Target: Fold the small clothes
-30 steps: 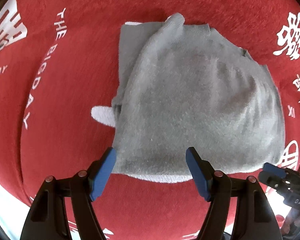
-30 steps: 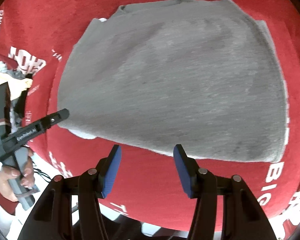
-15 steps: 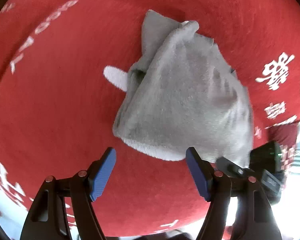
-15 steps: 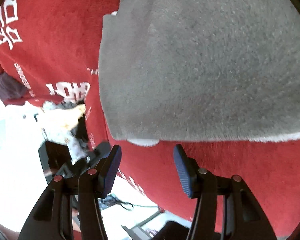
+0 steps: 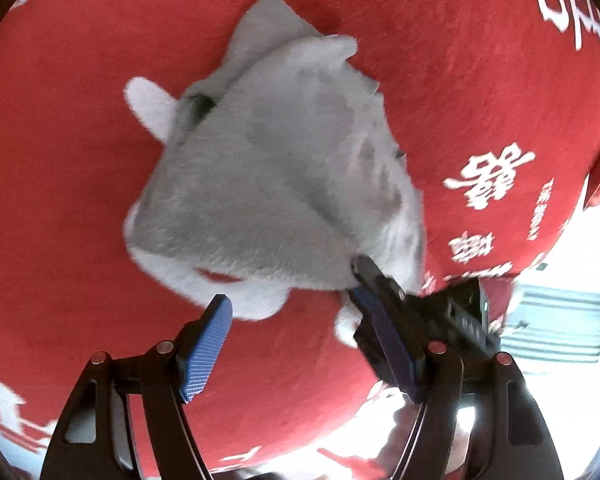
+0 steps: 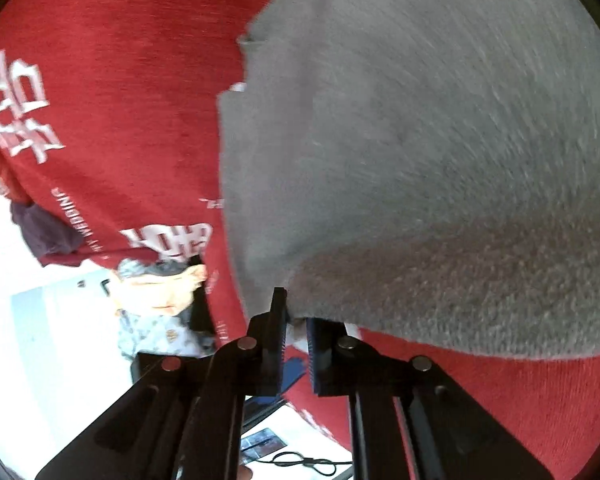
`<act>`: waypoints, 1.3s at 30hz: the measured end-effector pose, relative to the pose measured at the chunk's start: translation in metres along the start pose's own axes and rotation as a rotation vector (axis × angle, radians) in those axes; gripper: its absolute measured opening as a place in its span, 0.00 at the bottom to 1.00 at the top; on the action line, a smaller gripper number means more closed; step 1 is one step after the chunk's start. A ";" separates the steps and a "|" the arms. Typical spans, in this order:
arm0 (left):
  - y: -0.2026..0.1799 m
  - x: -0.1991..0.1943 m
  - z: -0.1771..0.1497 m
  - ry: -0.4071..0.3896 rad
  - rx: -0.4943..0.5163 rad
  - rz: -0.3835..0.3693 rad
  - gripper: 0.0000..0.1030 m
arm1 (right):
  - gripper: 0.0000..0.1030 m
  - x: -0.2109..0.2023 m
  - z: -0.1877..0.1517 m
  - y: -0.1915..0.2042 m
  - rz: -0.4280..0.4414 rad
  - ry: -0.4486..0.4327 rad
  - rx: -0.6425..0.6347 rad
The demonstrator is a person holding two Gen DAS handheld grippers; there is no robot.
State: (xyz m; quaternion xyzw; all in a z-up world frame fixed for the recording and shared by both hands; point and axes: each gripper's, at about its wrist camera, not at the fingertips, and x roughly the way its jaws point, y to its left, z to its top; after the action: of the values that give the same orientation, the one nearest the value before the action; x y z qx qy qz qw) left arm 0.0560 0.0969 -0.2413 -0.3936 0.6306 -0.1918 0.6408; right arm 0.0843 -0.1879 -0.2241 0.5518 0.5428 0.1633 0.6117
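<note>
The grey garment (image 5: 276, 184) lies bunched on the red cloth (image 5: 60, 160) just ahead of the left gripper (image 5: 300, 344), whose jaws stand wide apart, holding nothing; the right gripper (image 6: 296, 330) has its jaws pinched on the garment's near corner, the fabric (image 6: 420, 160) rising ahead and to its right; white lettering (image 5: 488, 176) lies to the left gripper's right.

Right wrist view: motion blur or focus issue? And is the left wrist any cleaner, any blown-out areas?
Right wrist view: directional streaks across the grey fleece garment point to motion blur; the right gripper, shut on its hem, stays sharp. Left wrist view: milder smear on the garment and the white print of the red printed tablecloth; open left gripper crisp. Both views: overexposed beyond the table edge, strong fisheye curvature.
</note>
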 end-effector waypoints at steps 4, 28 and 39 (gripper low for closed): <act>-0.007 0.014 0.007 -0.037 -0.048 -0.074 0.71 | 0.08 -0.008 -0.002 0.017 0.025 0.016 -0.055; -0.001 0.034 0.020 -0.100 -0.079 0.020 0.71 | 0.09 -0.002 -0.008 -0.059 0.124 -0.057 0.284; -0.014 0.035 0.030 -0.233 -0.114 0.114 0.65 | 0.08 -0.016 -0.001 -0.025 0.055 0.018 0.084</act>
State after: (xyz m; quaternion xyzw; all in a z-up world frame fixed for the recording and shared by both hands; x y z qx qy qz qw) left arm 0.0926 0.0704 -0.2567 -0.4125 0.5831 -0.0716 0.6962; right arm 0.0679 -0.2089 -0.2375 0.5904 0.5393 0.1620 0.5782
